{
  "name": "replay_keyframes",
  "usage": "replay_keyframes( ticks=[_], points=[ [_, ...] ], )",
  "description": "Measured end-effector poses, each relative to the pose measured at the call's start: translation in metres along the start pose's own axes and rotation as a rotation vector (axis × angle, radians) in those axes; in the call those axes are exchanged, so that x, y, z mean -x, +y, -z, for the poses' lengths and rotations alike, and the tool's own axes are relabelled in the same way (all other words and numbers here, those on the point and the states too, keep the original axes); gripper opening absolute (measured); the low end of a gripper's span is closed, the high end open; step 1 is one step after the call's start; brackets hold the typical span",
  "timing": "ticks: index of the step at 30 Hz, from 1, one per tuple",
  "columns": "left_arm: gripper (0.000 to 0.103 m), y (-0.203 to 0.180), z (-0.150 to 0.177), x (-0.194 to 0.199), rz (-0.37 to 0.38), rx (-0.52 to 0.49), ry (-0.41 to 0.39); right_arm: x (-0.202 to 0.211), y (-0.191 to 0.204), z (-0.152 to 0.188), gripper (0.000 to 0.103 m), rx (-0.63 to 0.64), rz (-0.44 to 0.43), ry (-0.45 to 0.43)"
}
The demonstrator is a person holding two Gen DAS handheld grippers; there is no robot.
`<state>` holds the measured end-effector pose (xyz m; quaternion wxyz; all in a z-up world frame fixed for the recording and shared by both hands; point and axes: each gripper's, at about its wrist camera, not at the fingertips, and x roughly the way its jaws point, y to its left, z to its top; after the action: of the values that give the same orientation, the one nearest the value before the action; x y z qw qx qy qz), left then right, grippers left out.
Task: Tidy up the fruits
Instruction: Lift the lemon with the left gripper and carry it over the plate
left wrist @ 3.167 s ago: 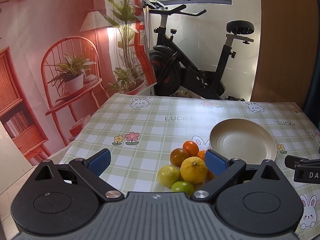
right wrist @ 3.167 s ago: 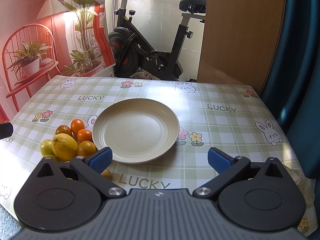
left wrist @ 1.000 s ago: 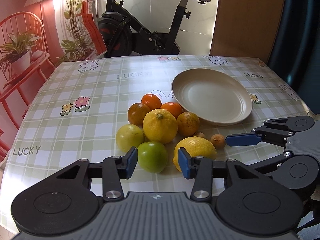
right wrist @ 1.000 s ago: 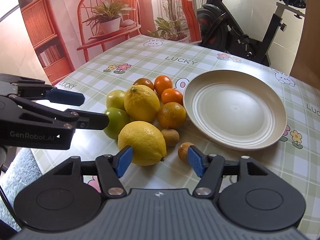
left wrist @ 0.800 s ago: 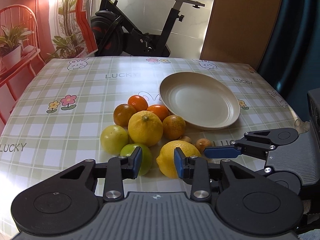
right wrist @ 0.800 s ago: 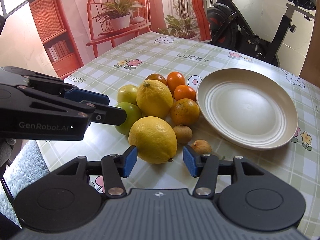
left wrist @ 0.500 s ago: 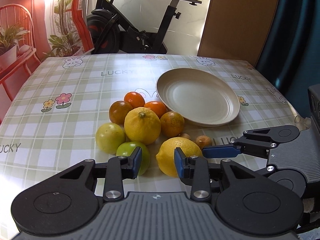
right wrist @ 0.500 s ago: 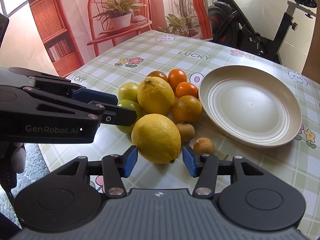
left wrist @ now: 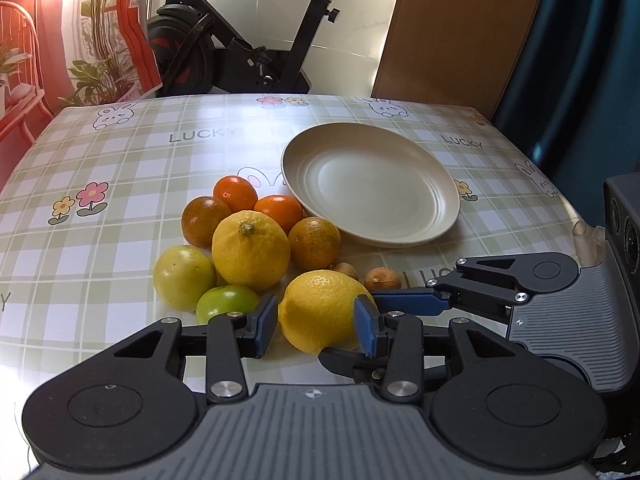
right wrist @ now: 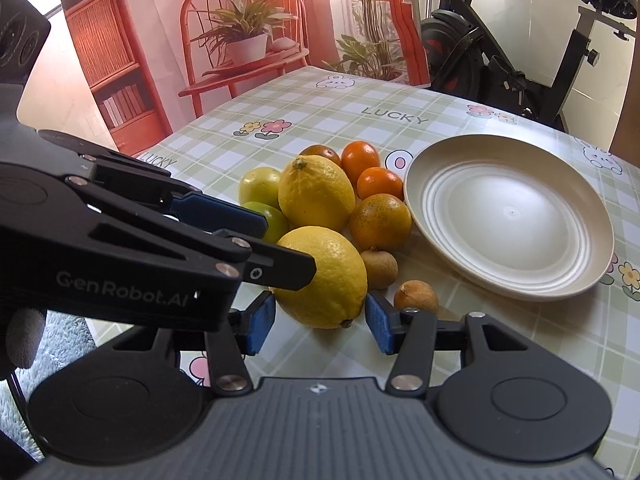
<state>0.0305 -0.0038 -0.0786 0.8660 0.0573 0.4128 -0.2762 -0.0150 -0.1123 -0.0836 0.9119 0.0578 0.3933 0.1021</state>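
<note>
A pile of fruit lies on the checked tablecloth left of an empty cream plate. The near lemon sits at the front of the pile. My left gripper is open with its blue pads on either side of that lemon. My right gripper is open too, its pads flanking the same lemon from the other side. Neither visibly presses it. Behind lie a second lemon, a green fruit, a pale yellow fruit, several oranges and two small brown fruits.
The table's right edge lies close beyond the plate. An exercise bike and a wooden panel stand behind the table. A printed backdrop with a red chair hangs on the left side.
Both grippers have moved in toward the near lemon and narrowed their openings, and their pads now flank it. The fruit has not visibly moved.
</note>
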Motion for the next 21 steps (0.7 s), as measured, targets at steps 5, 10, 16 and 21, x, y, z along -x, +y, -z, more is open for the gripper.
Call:
replay_keyframes(
  ticks=[5, 10, 16, 21],
  points=[
    [0.045, -0.001, -0.001, -0.004, 0.027, -0.002, 0.001, -0.001, -0.001, 0.0, 0.053, -0.004, -0.004, -0.01],
    [0.055, 0.0, 0.0, -0.011, 0.036, -0.003, 0.011, -0.003, -0.003, 0.0, 0.054, -0.025, -0.007, -0.008],
    [0.054, 0.001, -0.001, -0.012, 0.044, -0.005, 0.015, -0.006, -0.008, 0.002, 0.055, -0.053, -0.025, -0.012],
    [0.052, 0.001, 0.0, -0.012, 0.045, -0.017, 0.007, -0.007, -0.009, 0.002, 0.055, -0.056, -0.029, -0.018]
  ],
)
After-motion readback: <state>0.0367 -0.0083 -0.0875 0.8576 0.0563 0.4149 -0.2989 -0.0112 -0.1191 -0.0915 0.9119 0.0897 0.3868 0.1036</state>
